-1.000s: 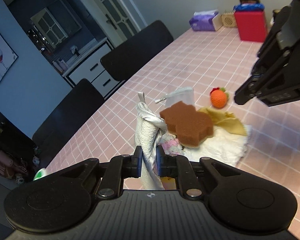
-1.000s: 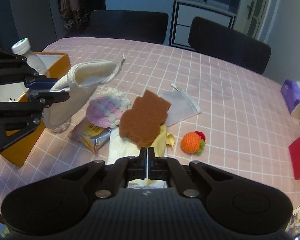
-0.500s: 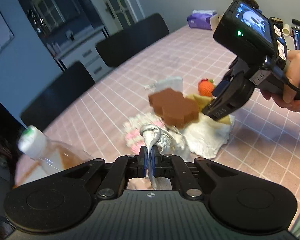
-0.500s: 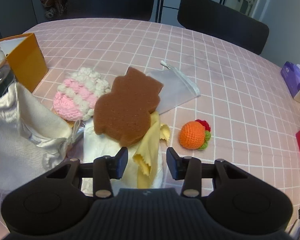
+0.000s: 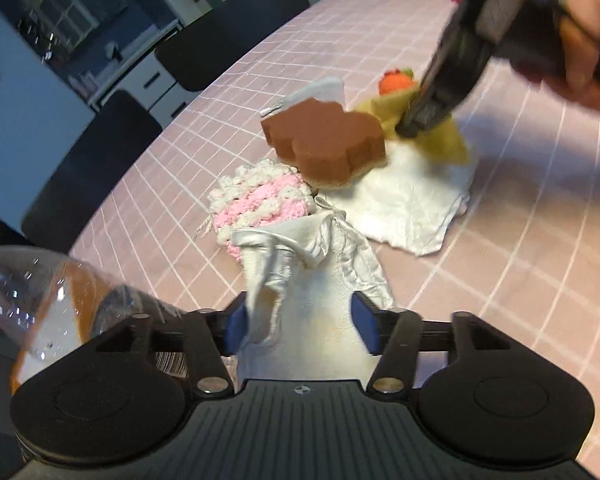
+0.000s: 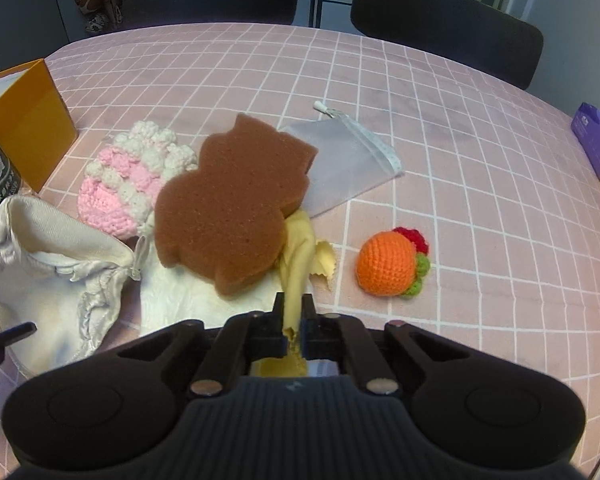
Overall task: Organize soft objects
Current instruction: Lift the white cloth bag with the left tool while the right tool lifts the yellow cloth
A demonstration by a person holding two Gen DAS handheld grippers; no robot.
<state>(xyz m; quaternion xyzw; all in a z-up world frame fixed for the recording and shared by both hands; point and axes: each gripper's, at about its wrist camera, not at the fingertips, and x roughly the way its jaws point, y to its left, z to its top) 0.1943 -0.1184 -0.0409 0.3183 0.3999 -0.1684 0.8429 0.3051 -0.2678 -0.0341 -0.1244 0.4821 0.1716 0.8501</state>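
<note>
Pink gridded tablecloth (image 6: 460,128) spreading over the whole table, carrying everything else. Cream drawstring bag (image 6: 40,264) slumping at about eight o'clock in the right wrist view, mouth gaping upward; lying between the blue pads of the left gripper (image 5: 302,322) in the left wrist view, at six o'clock. Opening wide just now, those jaws, with bag cloth brushing the left-hand pad but not being squeezed. Brown cat-shaped sponge (image 6: 228,204) sitting at the centre of the right wrist view, resting on a white cloth (image 5: 404,208) and partly covering the yellow cloth (image 6: 296,256). Running from under the sponge's edge down to six o'clock, that yellow cloth, ending pinched between the fingers of the right gripper (image 6: 294,320), which is clamping fully together on it; in the left wrist view this same gripper is coming in from one o'clock, blurred, with a hand (image 5: 588,32) behind it. Pink and white crocheted piece (image 6: 128,184) lying at ten o'clock of the sponge, touching it. Pale mesh pouch (image 6: 348,164) lying at one o'clock of the sponge. Orange crocheted fruit (image 6: 388,264) sitting at three o'clock, apart from the pile.
</note>
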